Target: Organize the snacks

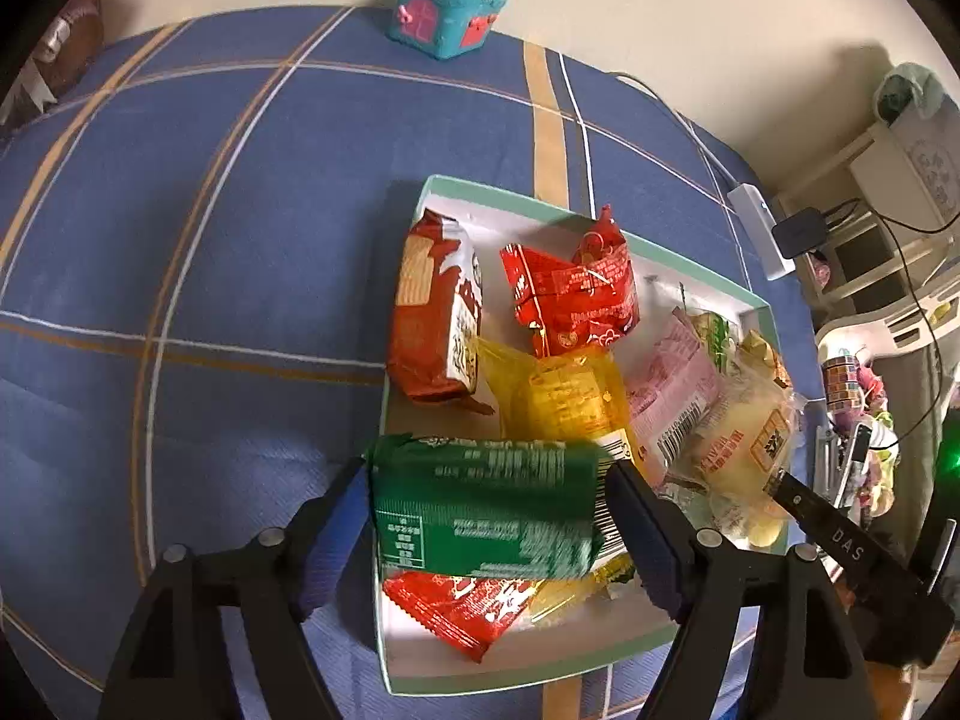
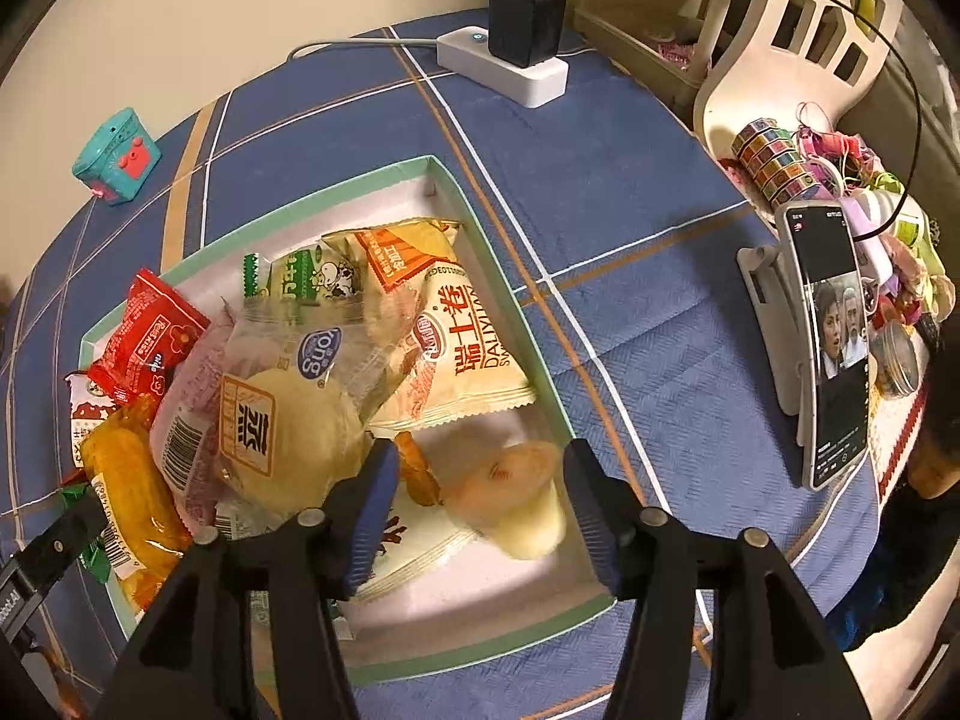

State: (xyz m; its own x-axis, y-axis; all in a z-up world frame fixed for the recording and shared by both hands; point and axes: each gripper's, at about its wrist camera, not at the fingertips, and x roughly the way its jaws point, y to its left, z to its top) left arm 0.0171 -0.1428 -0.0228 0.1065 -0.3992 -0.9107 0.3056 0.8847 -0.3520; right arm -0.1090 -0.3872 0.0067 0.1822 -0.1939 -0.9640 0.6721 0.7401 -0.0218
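A shallow white box with a pale green rim [image 1: 690, 267] [image 2: 336, 189] lies on a blue checked cloth and holds several snack packets. My left gripper [image 1: 486, 498] is shut on a green packet [image 1: 480, 504] and holds it over the box's near end. Red packets [image 1: 570, 294], a brown-red packet [image 1: 432, 312], a yellow one [image 1: 564, 396] and a pink one [image 1: 672, 384] lie beneath. My right gripper [image 2: 480, 492] is open over the box's near right corner, around a blurred pale bun packet [image 2: 510, 492]. A clear bun packet [image 2: 288, 414] and a Swiss-roll packet [image 2: 462, 354] lie beside it.
A teal toy box [image 1: 447, 6] [image 2: 117, 156] stands at the cloth's far edge. A white power strip with a black charger [image 2: 516, 54] lies behind the box. A phone on a stand [image 2: 834, 348], tape rolls [image 2: 774, 162] and clutter sit at the right.
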